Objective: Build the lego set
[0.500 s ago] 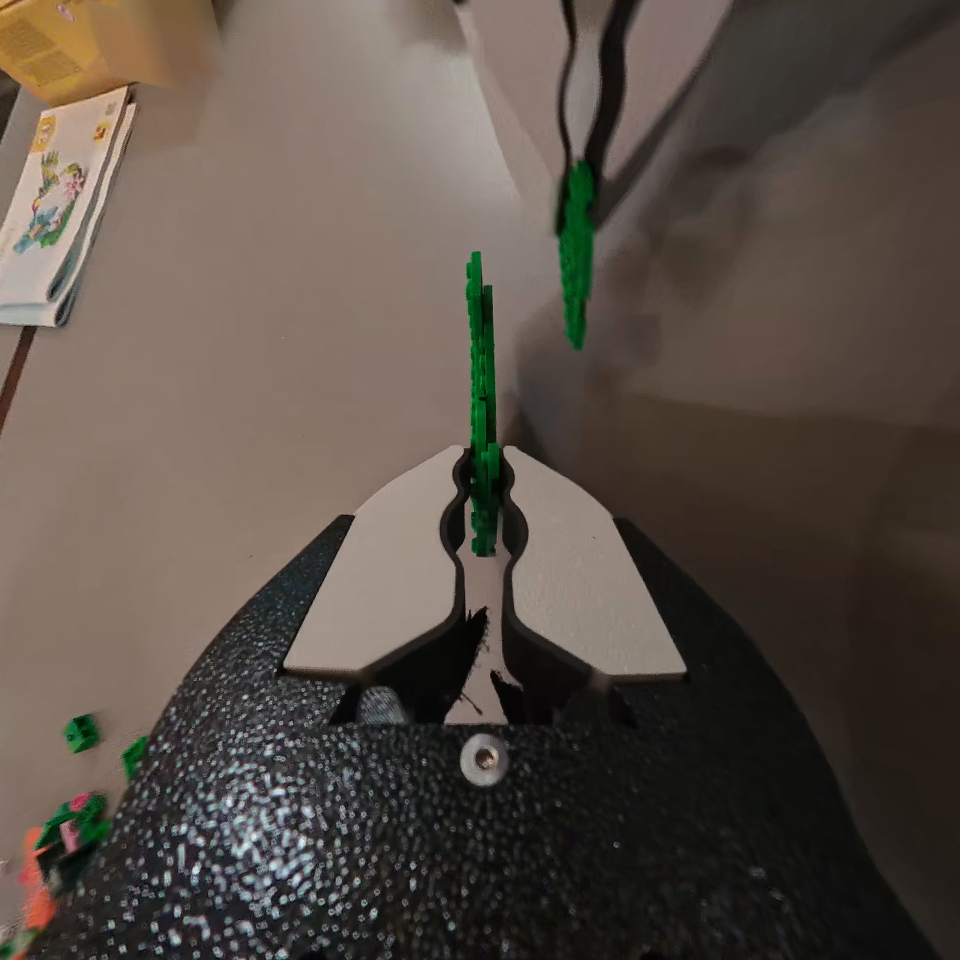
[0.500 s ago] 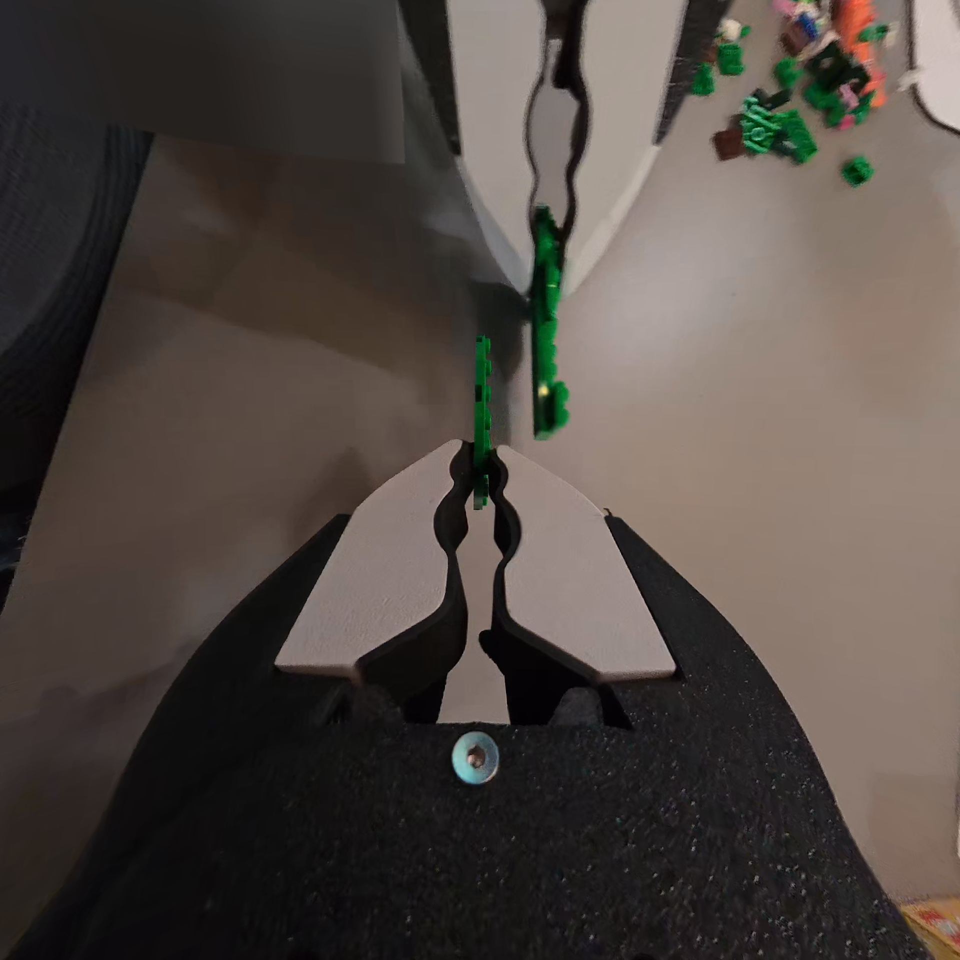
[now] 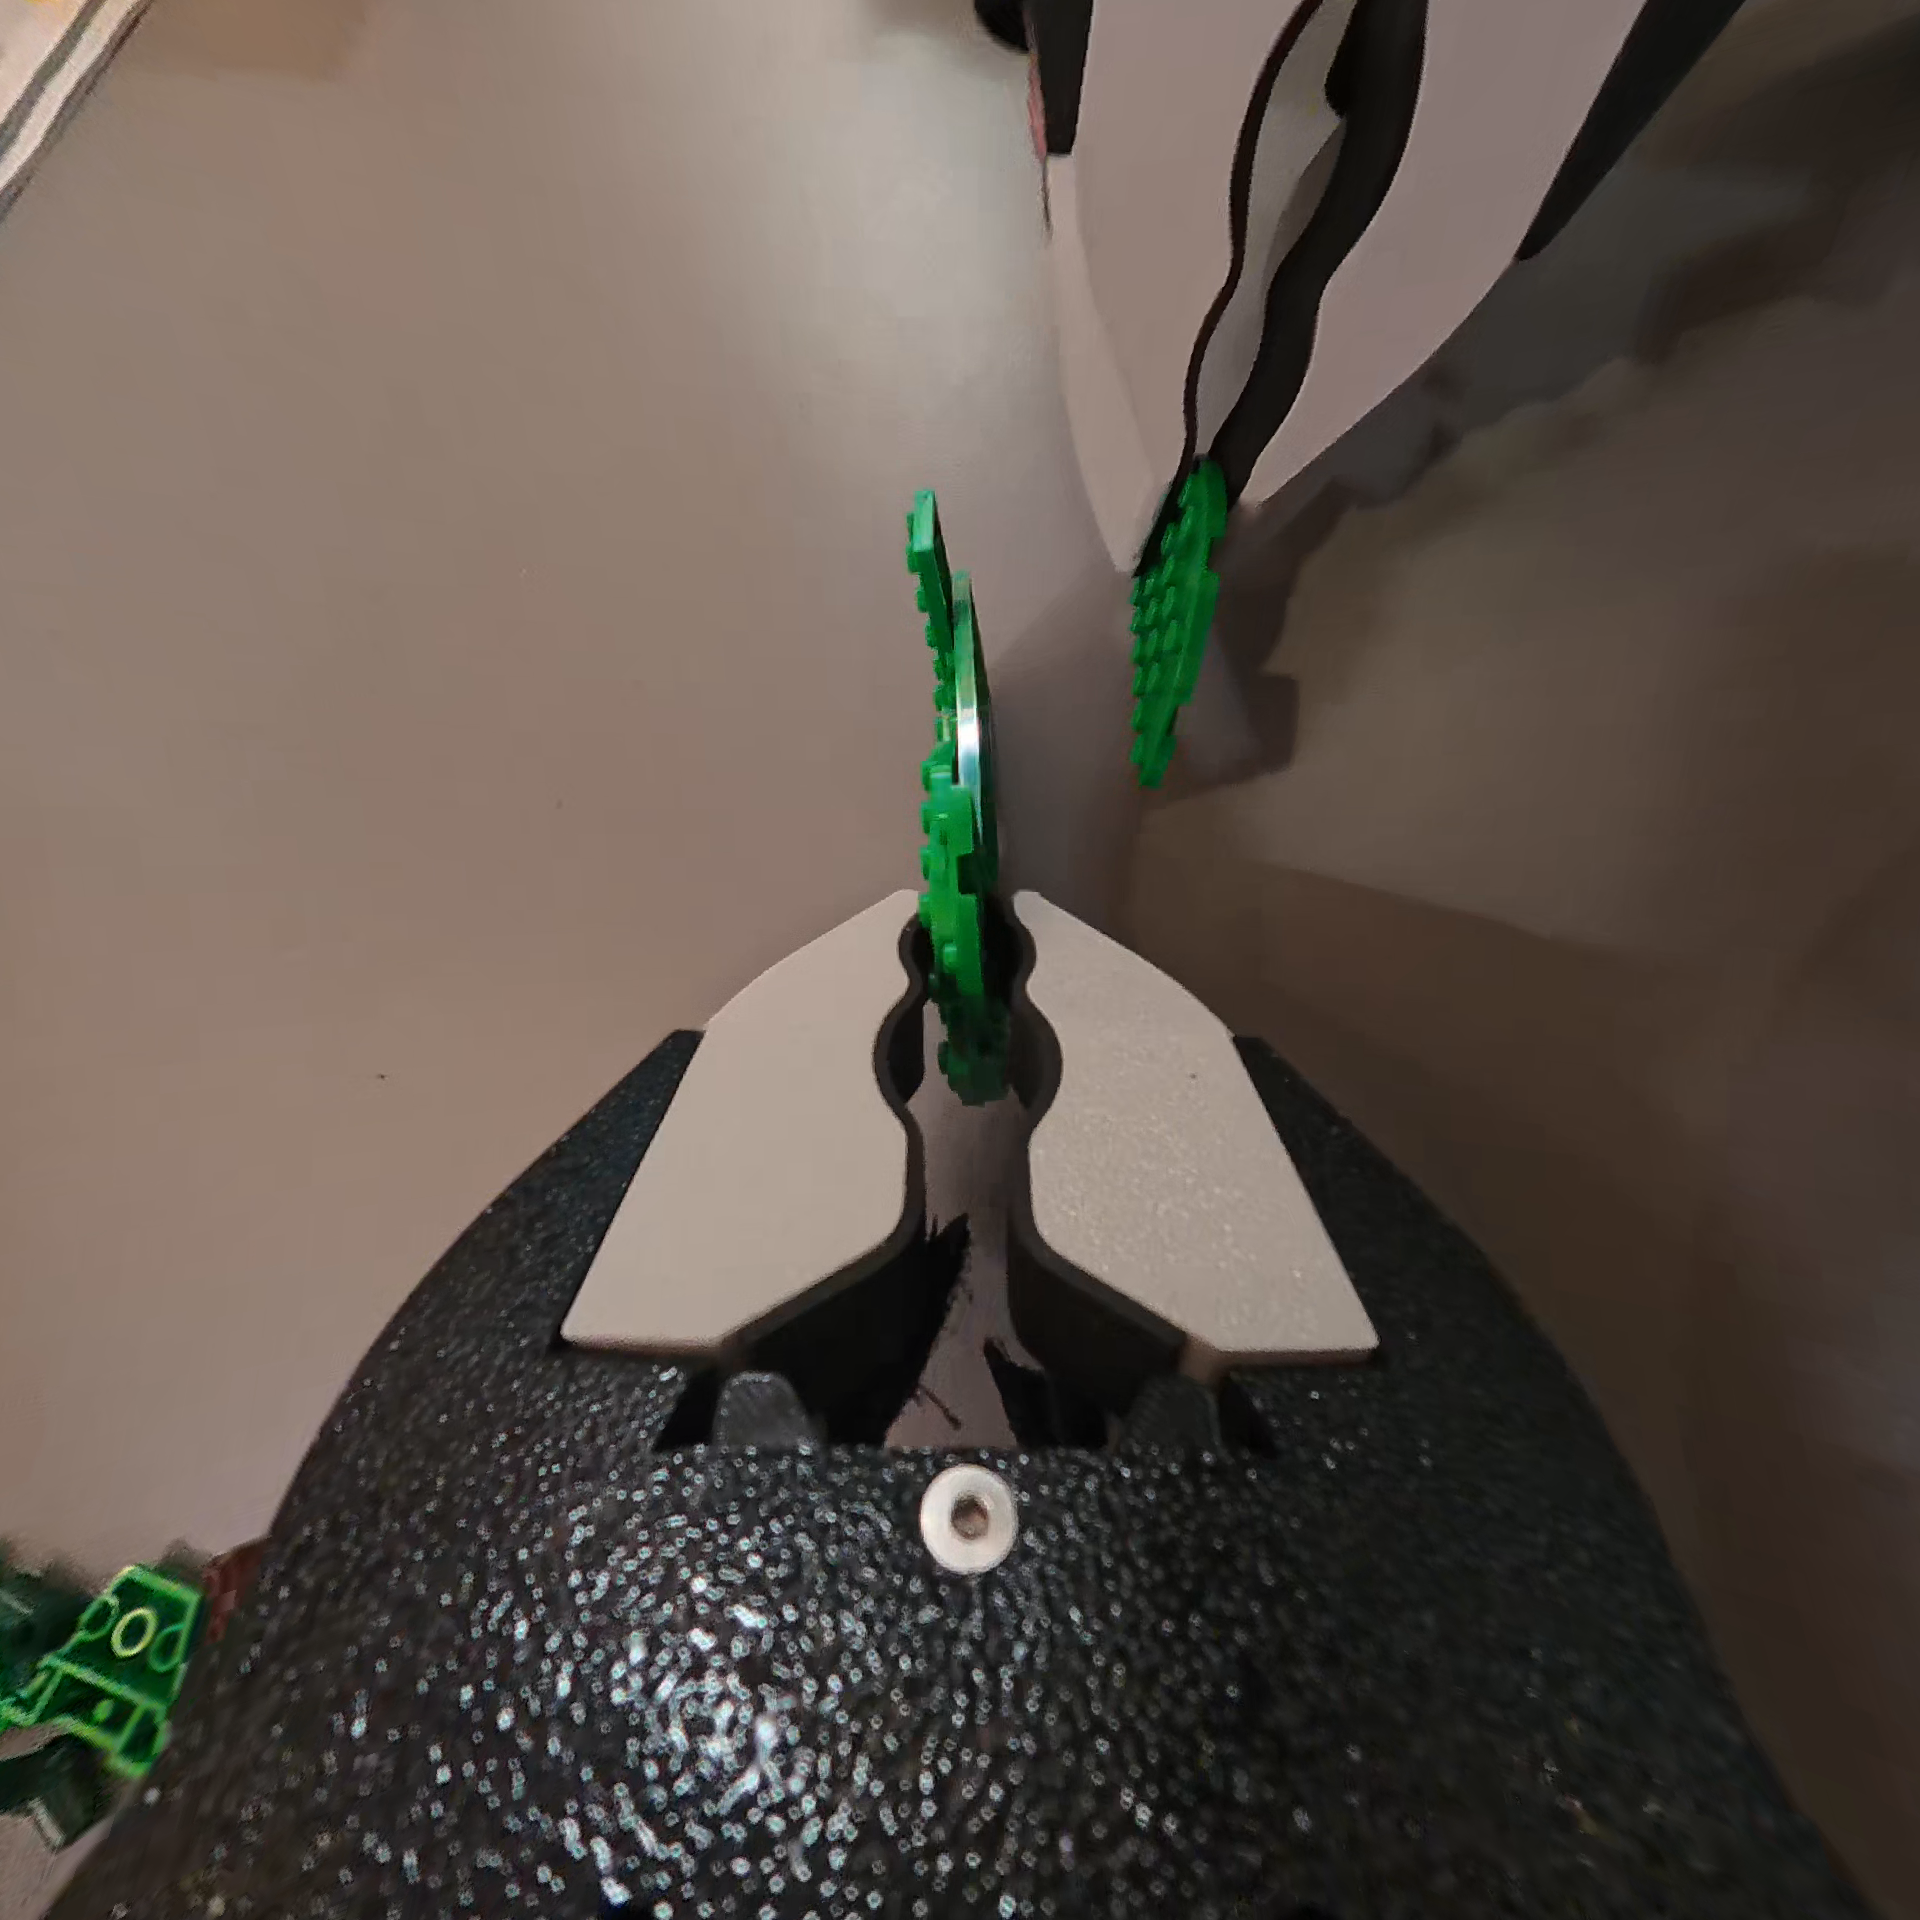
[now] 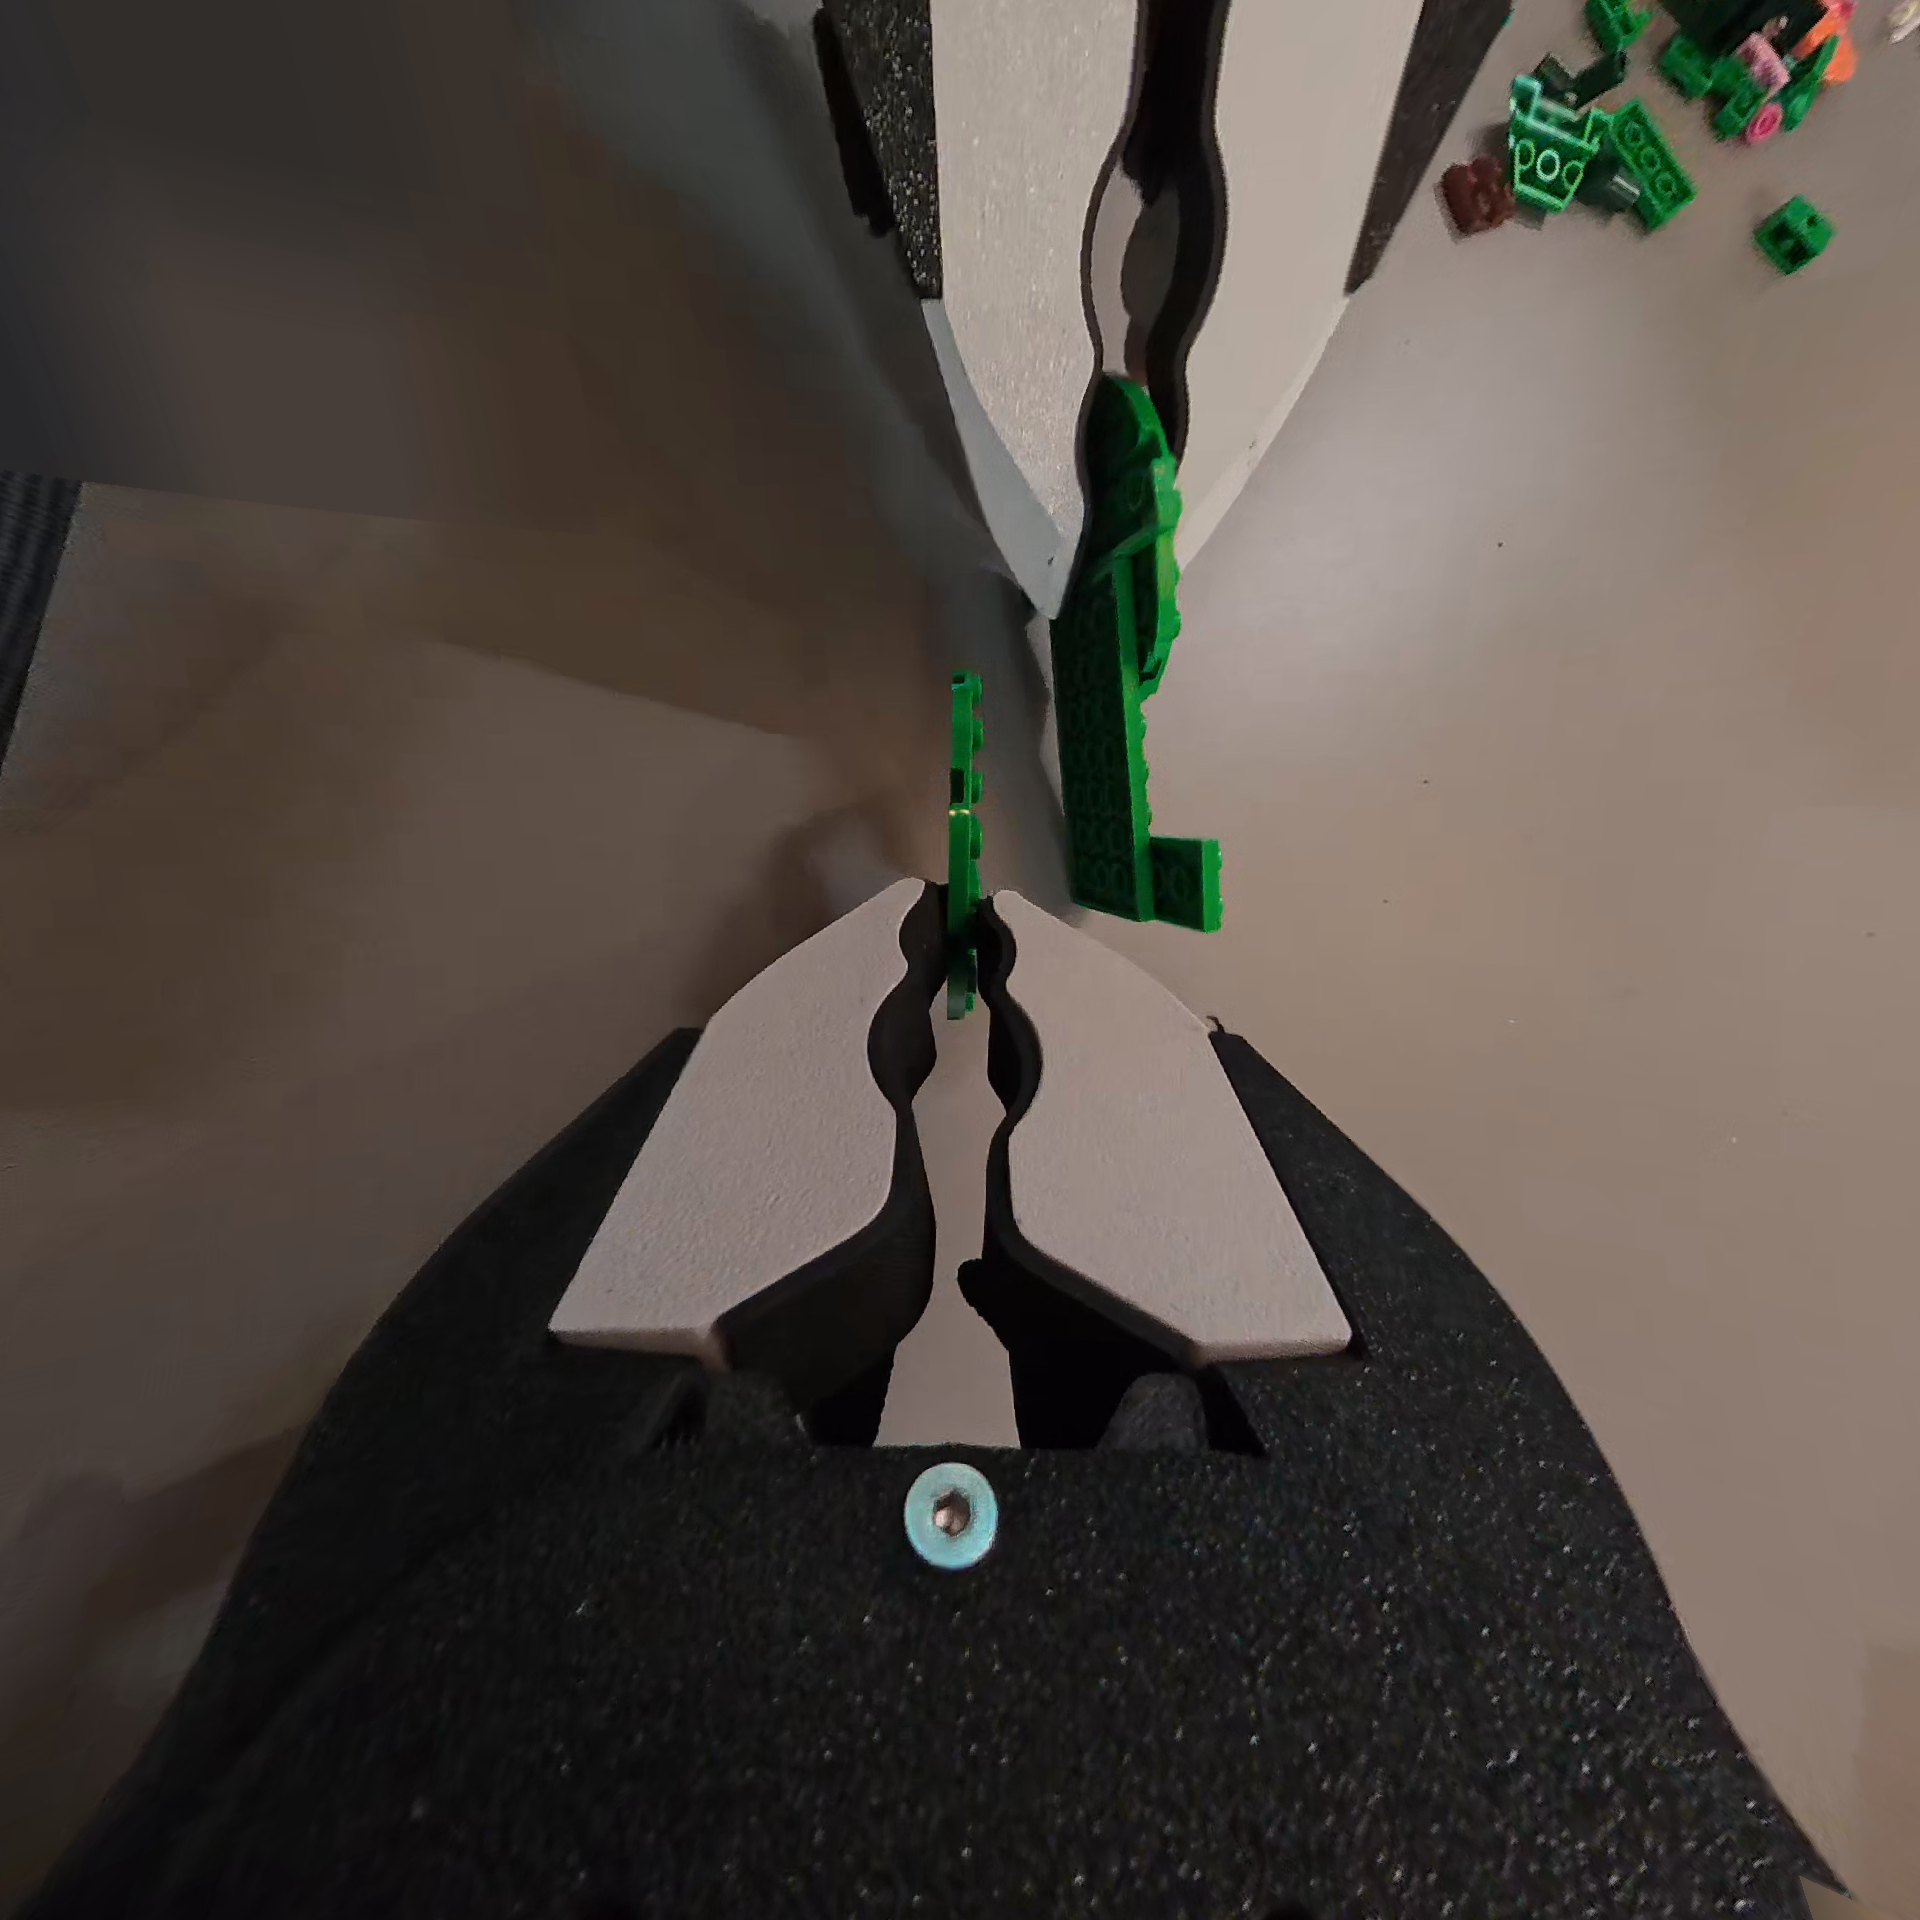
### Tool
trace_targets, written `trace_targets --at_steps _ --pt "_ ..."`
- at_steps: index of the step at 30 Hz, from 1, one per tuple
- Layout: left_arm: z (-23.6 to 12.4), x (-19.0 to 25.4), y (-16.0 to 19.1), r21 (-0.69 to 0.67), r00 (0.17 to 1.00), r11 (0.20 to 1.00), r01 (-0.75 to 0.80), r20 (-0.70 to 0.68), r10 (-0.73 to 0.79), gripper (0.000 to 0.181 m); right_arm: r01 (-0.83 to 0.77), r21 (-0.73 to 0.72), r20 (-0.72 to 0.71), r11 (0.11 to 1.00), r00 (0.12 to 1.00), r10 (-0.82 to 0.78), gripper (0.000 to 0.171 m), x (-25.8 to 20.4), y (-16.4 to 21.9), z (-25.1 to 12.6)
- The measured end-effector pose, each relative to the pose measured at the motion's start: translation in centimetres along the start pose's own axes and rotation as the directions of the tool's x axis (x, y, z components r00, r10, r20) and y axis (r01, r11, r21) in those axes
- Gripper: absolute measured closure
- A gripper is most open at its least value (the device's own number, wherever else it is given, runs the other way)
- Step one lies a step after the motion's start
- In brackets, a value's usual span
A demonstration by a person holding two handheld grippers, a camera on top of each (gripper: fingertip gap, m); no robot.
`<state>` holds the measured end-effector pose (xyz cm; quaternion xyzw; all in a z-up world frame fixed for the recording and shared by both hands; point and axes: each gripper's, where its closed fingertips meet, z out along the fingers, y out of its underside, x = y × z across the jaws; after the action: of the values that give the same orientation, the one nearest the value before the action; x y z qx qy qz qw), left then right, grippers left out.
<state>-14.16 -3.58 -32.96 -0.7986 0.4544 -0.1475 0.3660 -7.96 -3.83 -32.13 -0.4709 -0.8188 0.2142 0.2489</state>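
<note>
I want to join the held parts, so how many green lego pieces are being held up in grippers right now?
2. The stacked green assembly is clamped in the left gripper; the single green plate is clamped in the right gripper. They're apart.

A plain beige tabletop (image 3: 436, 644) fills most of both views, smooth and matte, with soft grey shadows lying across it. At the top left corner of the left wrist view, the edge of a printed booklet (image 3: 62, 73) lies on the table. A dark ribbed surface (image 4: 31, 582) shows past the table's left edge in the right wrist view; what it is cannot be told.
</note>
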Motion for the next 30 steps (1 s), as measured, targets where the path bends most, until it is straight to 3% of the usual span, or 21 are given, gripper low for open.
trace_targets --at_steps 3,6,9,12,19,24,30 --pt "0.4 -0.1 0.4 0.009 0.997 0.997 0.07 -0.025 -0.07 0.171 -0.061 0.031 0.032 0.998 0.998 0.06 0.166 0.5 -0.1 -0.3" --pt "0.4 -0.1 0.3 0.033 0.964 0.968 0.249 -0.106 -0.245 0.173 -0.134 0.056 0.066 0.989 0.989 0.13 0.166 1.9 -0.3 -1.2" --pt "0.2 0.4 -0.4 0.054 0.84 0.873 0.485 -0.305 -0.448 0.173 -0.221 0.05 0.145 0.974 0.966 0.212 0.167 3.5 -0.9 -2.0" --pt "0.1 0.7 -0.7 0.037 0.722 0.798 0.601 -0.455 -0.522 0.173 -0.279 0.016 0.253 0.96 0.93 0.266 0.167 4.7 -1.7 -2.5" --pt "-0.2 1.4 -1.1 -0.035 0.606 0.763 0.645 -0.585 -0.54 0.173 -0.311 -0.197 0.493 0.93 0.788 0.368 0.167 4.9 -2.4 -1.9" --pt "-0.6 1.1 -1.4 -0.041 0.554 0.733 0.679 -0.626 -0.548 0.174 -0.261 -0.308 0.541 0.915 0.743 0.394 0.167 4.6 -2.3 -0.8" --pt "-0.8 1.5 -1.4 -0.032 0.561 0.748 0.663 -0.64 -0.525 0.174 -0.232 -0.342 0.55 0.911 0.737 0.394 0.167 4.7 -3.0 -0.6"
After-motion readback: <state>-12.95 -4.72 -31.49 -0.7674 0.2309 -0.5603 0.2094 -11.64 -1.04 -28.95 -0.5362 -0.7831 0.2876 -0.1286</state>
